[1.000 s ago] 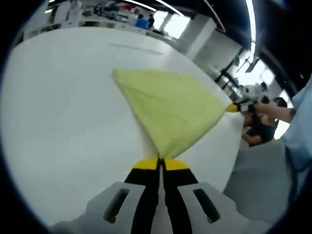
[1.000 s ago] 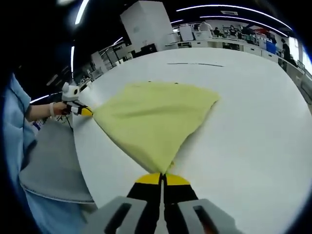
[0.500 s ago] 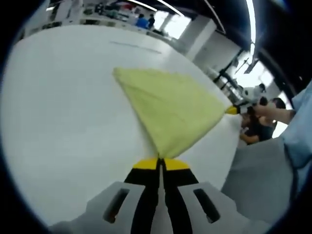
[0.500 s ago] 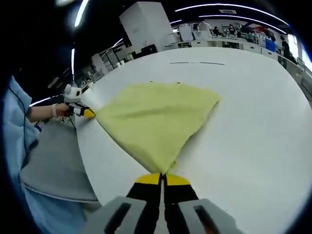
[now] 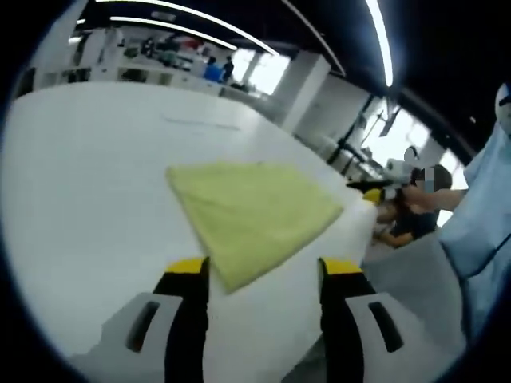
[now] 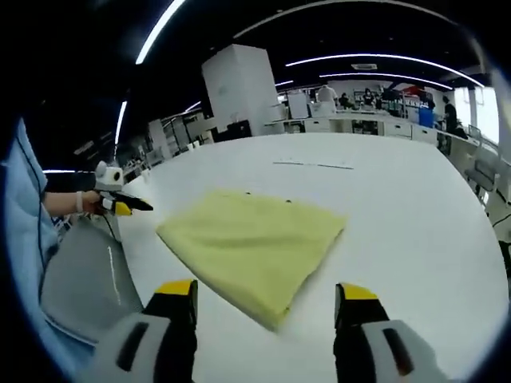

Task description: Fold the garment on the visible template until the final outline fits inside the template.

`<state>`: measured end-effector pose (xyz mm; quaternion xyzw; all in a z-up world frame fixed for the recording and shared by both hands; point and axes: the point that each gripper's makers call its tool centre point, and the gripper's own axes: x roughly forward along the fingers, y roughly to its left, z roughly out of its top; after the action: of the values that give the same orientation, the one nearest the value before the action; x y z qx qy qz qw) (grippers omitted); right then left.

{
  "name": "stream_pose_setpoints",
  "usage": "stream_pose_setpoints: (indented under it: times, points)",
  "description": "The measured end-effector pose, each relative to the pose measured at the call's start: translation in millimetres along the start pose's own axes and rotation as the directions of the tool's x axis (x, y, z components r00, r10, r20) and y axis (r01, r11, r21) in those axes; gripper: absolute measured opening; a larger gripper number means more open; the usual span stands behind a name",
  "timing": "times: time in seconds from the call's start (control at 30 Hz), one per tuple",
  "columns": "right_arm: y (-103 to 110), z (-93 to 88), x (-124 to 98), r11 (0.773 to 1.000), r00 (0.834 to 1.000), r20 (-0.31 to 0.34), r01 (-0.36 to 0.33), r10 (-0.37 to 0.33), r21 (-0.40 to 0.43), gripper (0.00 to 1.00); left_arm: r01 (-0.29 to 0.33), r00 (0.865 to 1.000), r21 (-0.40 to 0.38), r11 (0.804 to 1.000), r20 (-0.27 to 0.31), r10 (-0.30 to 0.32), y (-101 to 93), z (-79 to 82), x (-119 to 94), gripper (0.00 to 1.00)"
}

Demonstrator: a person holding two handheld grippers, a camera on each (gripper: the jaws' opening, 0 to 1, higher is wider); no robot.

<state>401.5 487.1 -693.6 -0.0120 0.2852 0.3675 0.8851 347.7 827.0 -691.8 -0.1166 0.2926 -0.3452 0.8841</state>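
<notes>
Pale yellow-green cloth garment (image 5: 254, 215) (image 6: 254, 246) is lying flat on the white tabletop (image 5: 88, 183) (image 6: 415, 207), folded into a soft-edged four-sided shape with one corner pointing toward each camera. Left gripper (image 5: 263, 275), yellow-tipped, is standing released with jaws spread wide, the near corner lying between them untouched. Right gripper (image 6: 267, 297) is likewise gaping, jaws straddling its near corner without contact.
</notes>
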Motion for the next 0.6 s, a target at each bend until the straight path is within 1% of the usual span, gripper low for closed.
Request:
stream_pose_setpoints:
  times: [0.03,0.07,0.13,0.17,0.2,0.23,0.27,0.33,0.4,0.43,0.47,0.5,0.53,0.57,0.6]
  points:
    - [1.0,-0.6,-0.8,1.000,1.000,-0.002,0.002,-0.002,-0.005,0.75,-0.002,1.000,-0.006,1.000,0.015,0.002,-2.5,2.3,-0.1,0.69]
    - [1.9,-2.8,-2.1,1.000,1.000,-0.009,-0.001,0.001,-0.009,0.77,-0.003,0.999,-0.013,1.000,0.041,0.004,-5.7,5.6,0.3,0.78]
    - [1.8,-6.7,-4.2,1.000,1.000,-0.015,0.003,-0.003,-0.004,0.81,-0.039,0.997,-0.008,0.999,0.061,0.040,-2.6,7.2,1.7,0.96]
    - [2.2,-8.0,-4.5,1.000,1.000,-0.014,0.003,-0.003,0.003,0.84,-0.039,0.998,-0.007,0.999,0.053,0.040,-5.0,5.6,1.4,0.96]
    - [3.1,-10.1,-4.4,1.000,1.000,-0.018,0.006,-0.006,0.010,0.90,-0.055,0.996,0.007,0.998,0.072,0.054,-5.7,7.7,1.9,0.99]
    - [3.9,-12.0,-3.5,1.000,1.000,-0.020,0.007,-0.006,0.018,1.00,-0.062,0.996,0.009,0.998,0.064,0.061,-5.1,6.2,1.7,0.98]
    - [4.4,-15.4,-3.3,1.000,1.000,-0.030,0.002,-0.001,0.031,0.99,-0.078,0.995,0.010,0.997,0.057,0.077,-4.3,4.8,2.2,0.99]
    - [2.0,-19.0,-1.0,1.000,1.000,-0.022,-0.007,0.008,0.019,1.00,-0.089,0.995,0.016,0.996,0.049,0.088,2.1,1.0,2.4,0.99]
    - [-0.6,-25.0,2.9,0.999,0.999,-0.036,-0.003,0.004,0.036,1.00,-0.092,0.996,0.018,0.996,0.022,0.091,1.1,-4.8,6.4,0.99]
    - [-1.6,-28.1,5.1,0.999,0.999,-0.046,0.002,0.000,0.038,1.00,-0.104,0.994,0.033,0.994,0.024,0.104,6.6,-5.7,7.9,0.99]
    - [-1.4,-30.3,5.1,0.999,0.998,-0.063,0.006,-0.004,0.034,1.00,-0.104,0.994,0.034,0.994,0.028,0.103,7.4,-5.4,8.6,0.99]
    - [-3.9,-33.0,9.0,1.000,0.997,-0.077,0.015,-0.013,0.026,1.00,-0.094,0.995,0.034,0.995,0.046,0.092,2.2,-2.7,10.1,0.99]
    - [-0.3,-29.3,7.9,1.000,0.998,-0.063,0.013,-0.011,0.022,1.00,-0.092,0.994,0.031,0.995,0.064,0.090,-0.6,-1.0,10.9,0.99]
    - [2.7,-19.5,8.1,0.999,1.000,-0.005,0.009,-0.009,0.031,1.00,-0.097,0.993,0.027,0.995,0.064,0.095,0.1,-3.2,11.4,0.99]
    - [4.8,-17.4,7.8,0.998,1.000,0.015,0.016,-0.017,0.065,1.00,-0.108,0.992,0.032,0.994,0.065,0.106,2.0,-4.0,12.0,0.99]
